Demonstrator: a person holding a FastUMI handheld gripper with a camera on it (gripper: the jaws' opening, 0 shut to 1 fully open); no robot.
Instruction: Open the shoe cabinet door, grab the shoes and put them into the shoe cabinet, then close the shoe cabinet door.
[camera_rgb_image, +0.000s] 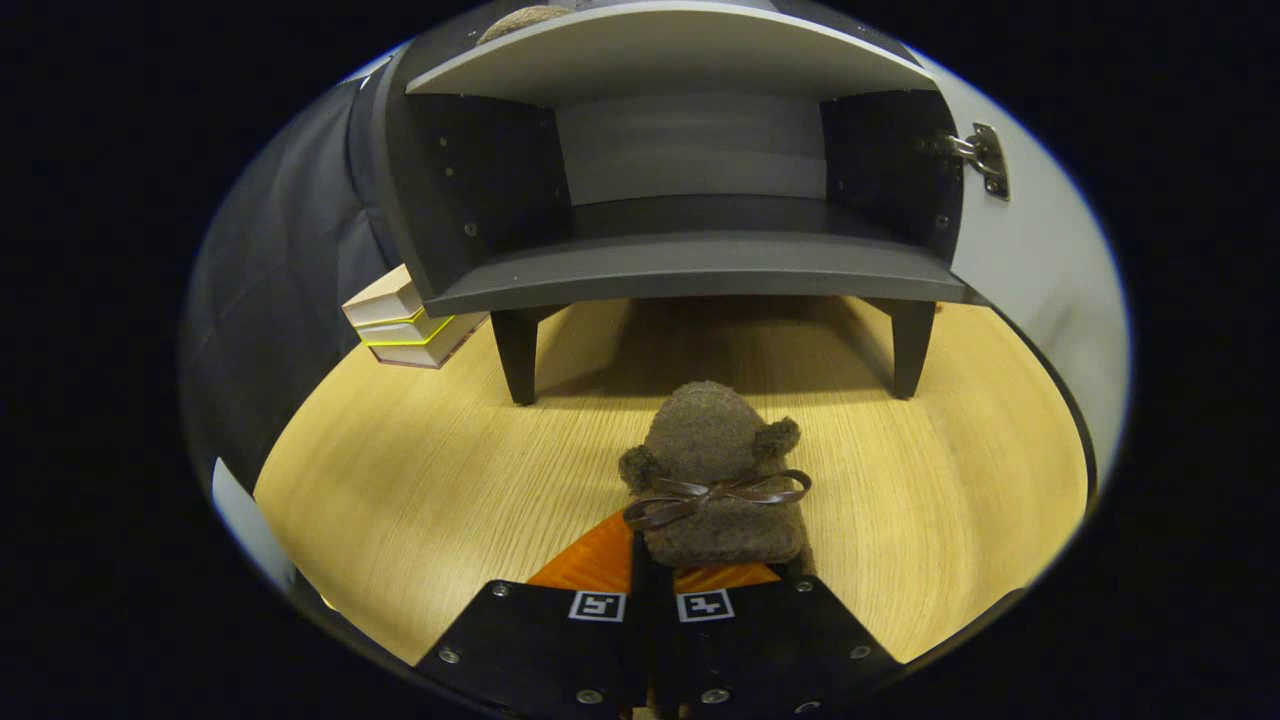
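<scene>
A brown fuzzy shoe (715, 450) with a dark ribbon bow and an orange insole (600, 560) sits just ahead of my fingers, toe pointing toward the cabinet. My gripper (650, 575) is shut on the shoe's heel edge, its fingers almost together. Beyond the shoe stands the dark shoe cabinet (690, 270) on short legs, its inside shelf bare. Its pale door (1030, 260) is swung open to the right, with a metal hinge (985, 158) showing. Whether the shoe rests on the wooden surface (400, 480) or hangs above it, I cannot tell.
A small stack of books (405, 325) lies beside the cabinet's left front leg. Another brown fuzzy thing (525, 20) sits on top of the cabinet at the left. Dark cloth hangs to the left of the cabinet.
</scene>
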